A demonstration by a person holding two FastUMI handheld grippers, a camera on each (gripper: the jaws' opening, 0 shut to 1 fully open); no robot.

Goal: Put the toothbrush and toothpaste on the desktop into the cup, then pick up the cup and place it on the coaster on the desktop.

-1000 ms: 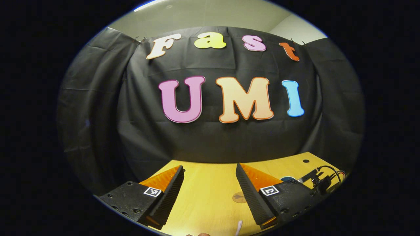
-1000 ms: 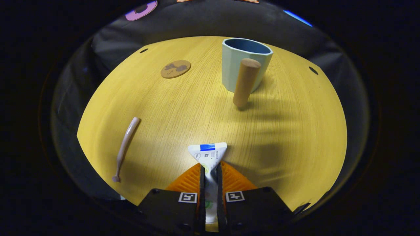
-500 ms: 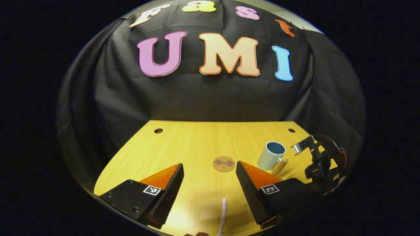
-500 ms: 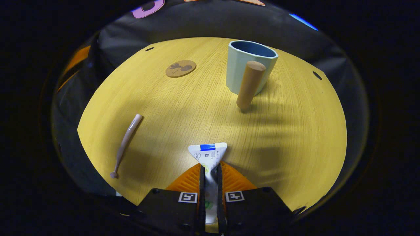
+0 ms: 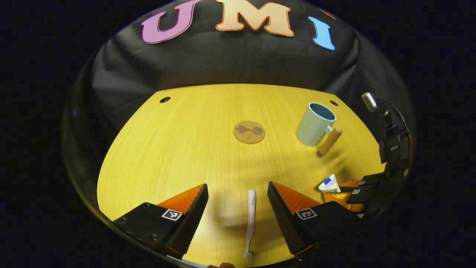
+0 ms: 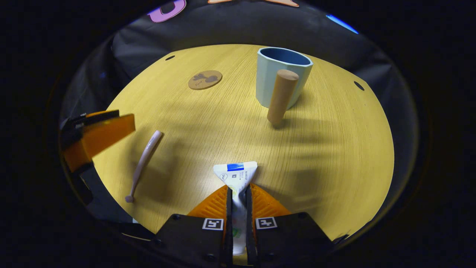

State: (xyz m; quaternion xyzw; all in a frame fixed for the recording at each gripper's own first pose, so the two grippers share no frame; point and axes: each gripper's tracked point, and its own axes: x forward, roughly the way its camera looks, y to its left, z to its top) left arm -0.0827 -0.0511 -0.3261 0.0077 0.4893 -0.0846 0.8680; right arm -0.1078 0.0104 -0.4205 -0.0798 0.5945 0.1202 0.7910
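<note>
Loading the cup is in hand: right gripper fingers clamp the toothpaste, cup ahead of them. Left gripper fingers spread, toothbrush on the bench between them; next, probably lower and close.

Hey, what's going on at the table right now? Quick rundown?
Right claw shut on toothpaste tube. Left claw open over toothbrush lying on desktop. Cup upright, empty, off the coaster. Path clear.

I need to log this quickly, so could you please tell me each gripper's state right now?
Left gripper: open, toothbrush between its jaws, untouched.
Right gripper: shut on the toothpaste.
</note>
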